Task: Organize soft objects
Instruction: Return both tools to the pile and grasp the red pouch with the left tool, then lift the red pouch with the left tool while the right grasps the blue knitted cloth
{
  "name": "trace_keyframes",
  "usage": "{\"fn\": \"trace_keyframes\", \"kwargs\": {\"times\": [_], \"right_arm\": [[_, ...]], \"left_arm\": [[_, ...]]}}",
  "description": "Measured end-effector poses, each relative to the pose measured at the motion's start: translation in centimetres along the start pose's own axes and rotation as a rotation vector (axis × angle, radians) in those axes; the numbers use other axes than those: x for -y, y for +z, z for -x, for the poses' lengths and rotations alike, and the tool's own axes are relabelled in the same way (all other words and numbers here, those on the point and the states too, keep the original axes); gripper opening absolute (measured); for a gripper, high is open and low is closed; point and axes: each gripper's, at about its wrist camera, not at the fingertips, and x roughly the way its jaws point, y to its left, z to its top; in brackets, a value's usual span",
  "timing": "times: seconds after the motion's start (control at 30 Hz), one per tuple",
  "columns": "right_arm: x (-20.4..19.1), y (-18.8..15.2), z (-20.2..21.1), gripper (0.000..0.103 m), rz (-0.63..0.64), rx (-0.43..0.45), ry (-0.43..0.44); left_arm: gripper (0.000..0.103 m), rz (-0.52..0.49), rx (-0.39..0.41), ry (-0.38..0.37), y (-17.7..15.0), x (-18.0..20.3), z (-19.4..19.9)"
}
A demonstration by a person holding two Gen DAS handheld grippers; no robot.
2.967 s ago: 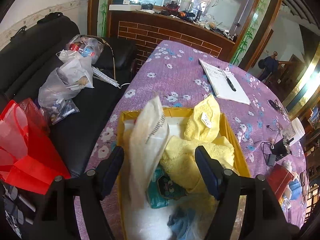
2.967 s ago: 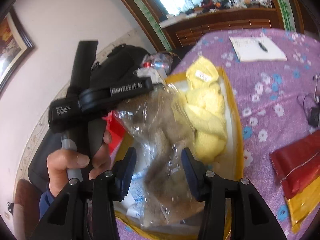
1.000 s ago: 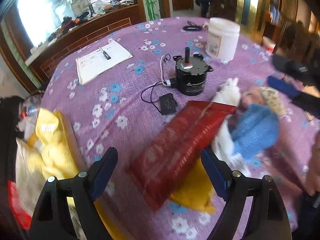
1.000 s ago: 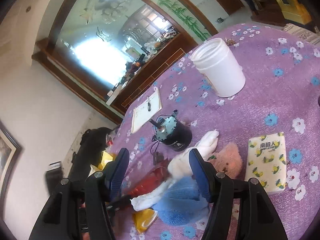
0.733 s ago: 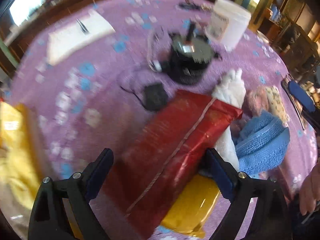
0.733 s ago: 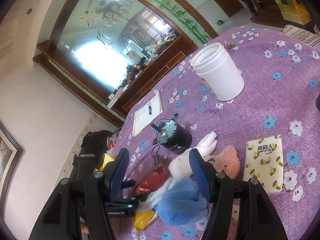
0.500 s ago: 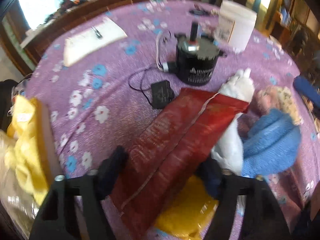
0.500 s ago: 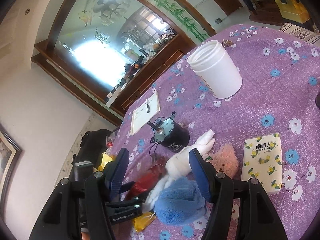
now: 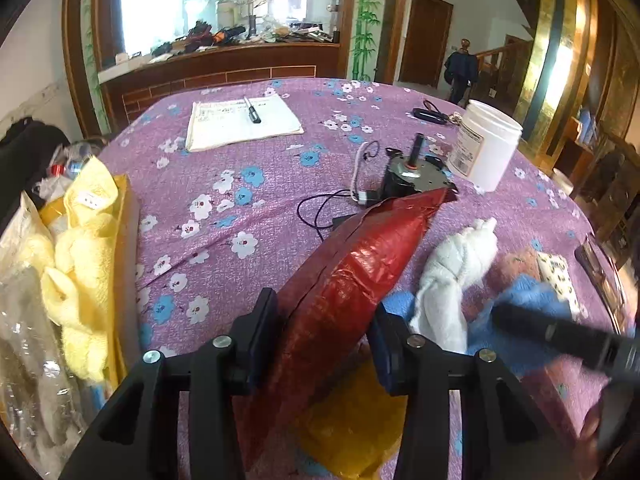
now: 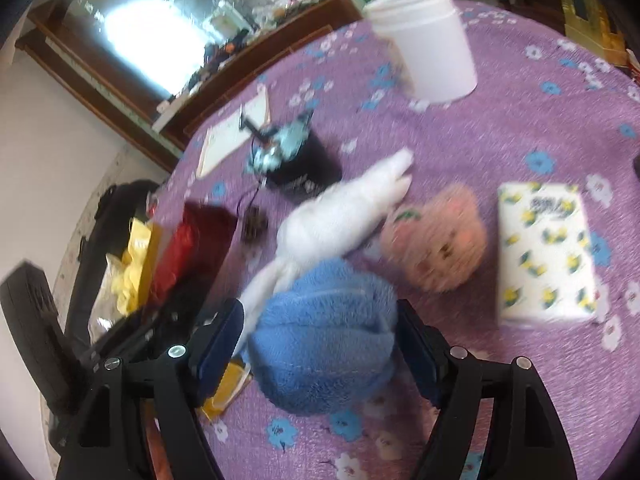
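- Tablecloth [image 9: 248, 184]: purple, scattered with white and blue flowers.
- Shiny packet [image 9: 348, 280]: dark red; beneath it a yellow packet [image 9: 352, 432].
- Right of the red packet: white cloth [image 9: 452, 276], fluffy blue bundle [image 10: 324, 344], pink plush [image 10: 436, 240].
- Tissue pack [image 10: 544, 252]: white, yellow-lemon print.
- Left of the red packet: pale yellow towel [image 9: 80, 272].
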Motion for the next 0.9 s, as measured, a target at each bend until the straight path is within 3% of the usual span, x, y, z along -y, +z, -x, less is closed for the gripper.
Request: {"fn": "trace_keyframes", "kwargs": {"times": [0.07,0.1,0.13,0.2,0.3,0.43,0.57,0.77,0.9], "right_arm": [[-0.3,-0.3,0.1,0.078,0.027,0.021,-0.01],[-0.6,-0.3,0.4,0.068,0.047,0.035,-0.006],[-1.1,-0.4,0.8,0.05,0.079,0.044,0.003],[-2.1,-0.7,1.8,0.048,0.13,0.087,0.01],[-3.0,-0.7,3.9,0.048,0.167,0.192,0.042],[-3.5,-0.7,6.1,0.048,0.176,0.308,0.068],[-2.5,-0.4,6.5,0.048,0.11,0.332,0.098],[-0.8,-0.1,8.4,0.049,0.029,0.424,0.121],[-0.7,-0.2,10.7,0.049,0.012,0.555,0.122]], "left_arm": [[0.049,0.015,-0.023,-0.017,0.1,-0.5,-0.9],[0.047,0.022,-0.027,-0.027,0.1,-0.6,-1.2],[0.044,0.022,-0.022,-0.033,0.1,-0.6,-1.1],[0.035,0.012,0.005,-0.029,0.0,-0.4,-0.6],[0.031,0.027,0.052,-0.036,-0.2,-0.6,0.5],[0.027,0.064,0.112,-0.126,0.0,-1.2,2.3],[0.025,0.051,0.174,-0.184,0.0,-0.7,3.8],[0.025,0.0,0.22,-0.198,-0.1,0.6,5.0],[0.023,-0.021,0.246,-0.189,-0.2,1.0,5.6]]}}
